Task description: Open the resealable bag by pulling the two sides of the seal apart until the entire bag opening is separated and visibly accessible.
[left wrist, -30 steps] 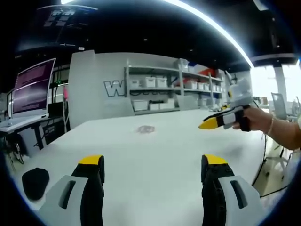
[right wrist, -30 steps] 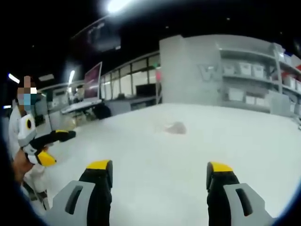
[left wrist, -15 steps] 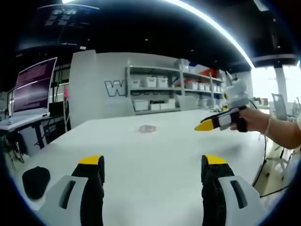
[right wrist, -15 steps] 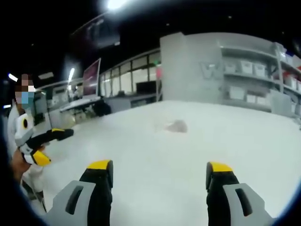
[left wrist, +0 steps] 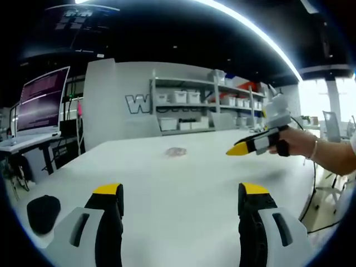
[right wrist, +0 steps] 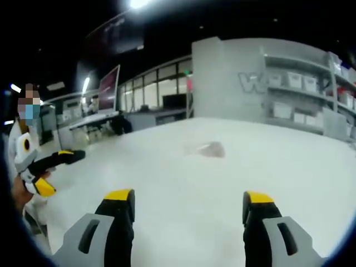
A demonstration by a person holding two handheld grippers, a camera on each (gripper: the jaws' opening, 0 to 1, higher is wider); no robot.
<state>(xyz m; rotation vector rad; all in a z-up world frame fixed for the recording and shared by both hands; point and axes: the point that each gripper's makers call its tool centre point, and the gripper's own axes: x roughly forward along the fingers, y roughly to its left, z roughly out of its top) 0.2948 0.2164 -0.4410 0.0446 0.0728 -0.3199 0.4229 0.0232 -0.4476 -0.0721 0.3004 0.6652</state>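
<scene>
Left gripper [left wrist: 181, 196]: hovering low over the near part of the tabletop in the left gripper view, its two yellow-tipped jaws standing wide apart and holding nothing. In the right gripper view it is showing at the far left [right wrist: 49, 172], held in a person's hand, jaws spread there too.

Right gripper [right wrist: 189, 203]: hanging above the tabletop in the right gripper view, jaws gaping wide with nothing between them. In the left gripper view it is coming in from the right [left wrist: 240, 149], gripped by a hand [left wrist: 297, 143] and pointing toward the middle of the tabletop; I cannot tell its jaw gap from that angle.

Black pad [left wrist: 43, 212]: lying near the tabletop's near left edge, beside the left jaw in the left gripper view.

Table [left wrist: 183, 172]: stretching white and flat ahead of both grippers.

Bag [left wrist: 176, 151]: lying flat toward the far middle of the tabletop, well apart from both grippers, small and pale [right wrist: 210, 149]; too blurred to read its seal.

Monitor [left wrist: 40, 103]: standing on a desk beyond the table's left edge.

Shelves [left wrist: 194, 108]: standing against the far wall, carrying white bins.
</scene>
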